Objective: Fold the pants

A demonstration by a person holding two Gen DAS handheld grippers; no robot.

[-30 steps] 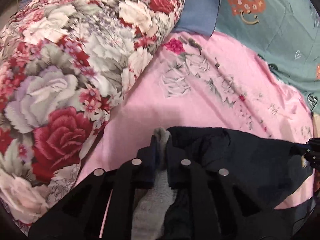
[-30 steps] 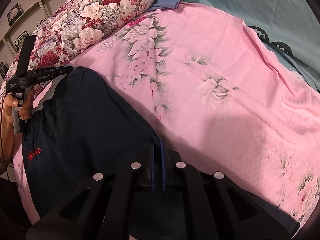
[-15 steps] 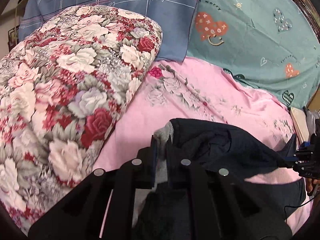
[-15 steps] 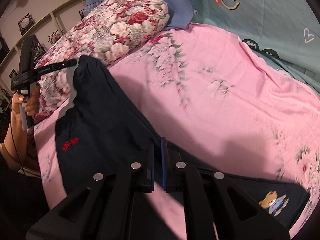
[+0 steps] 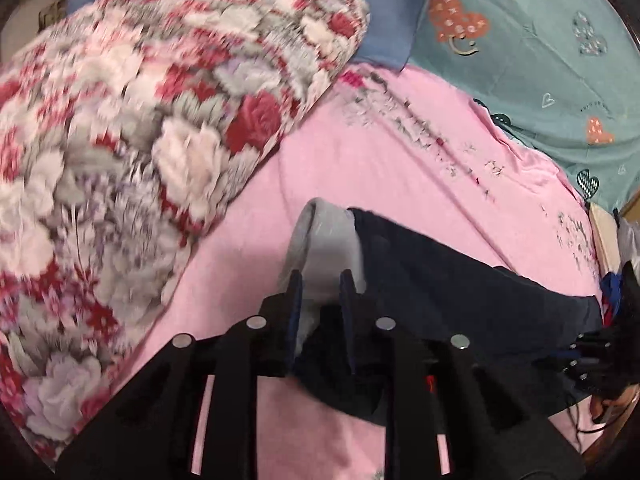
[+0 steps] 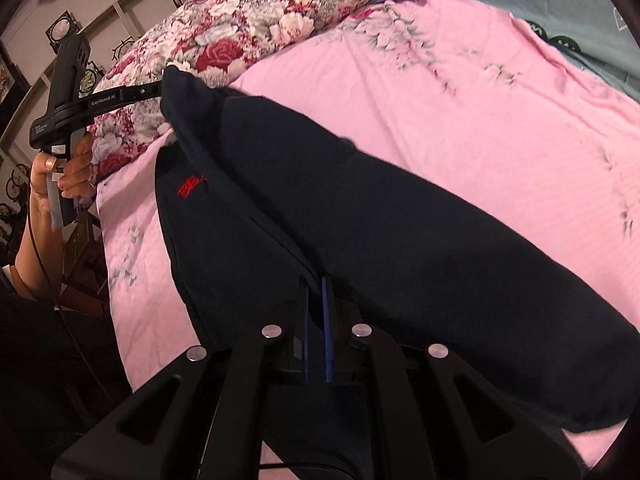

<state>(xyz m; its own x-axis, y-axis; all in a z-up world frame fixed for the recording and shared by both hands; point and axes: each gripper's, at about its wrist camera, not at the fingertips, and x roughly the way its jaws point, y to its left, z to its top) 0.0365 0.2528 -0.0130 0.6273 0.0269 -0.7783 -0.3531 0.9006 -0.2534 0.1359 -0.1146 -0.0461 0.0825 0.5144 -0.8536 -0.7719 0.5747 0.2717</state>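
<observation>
The left tool (image 5: 320, 280) has just been opening – its jaws were pinched on the pants' (image 6: 360, 216) grey waistband (image 5: 328, 240) a second ago, now they stand apart around it. The pants lie further across the pink bed sheet (image 6: 500, 120) than before. The right tool (image 6: 316, 284) stays clamped on their dark cloth – jaws nearly together.

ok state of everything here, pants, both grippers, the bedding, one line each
pants: dark navy, folded lengthwise, lying on the pink sheet, grey waistband end raised
left gripper: jaws have just been opening, grey waistband between them, pads apart
right gripper: jaws shut on the dark pant fabric
pink sheet: spread flat, lightly wrinkled
floral quilt: bundled up beside the pants
teal sheet: spread beyond the pink one
</observation>
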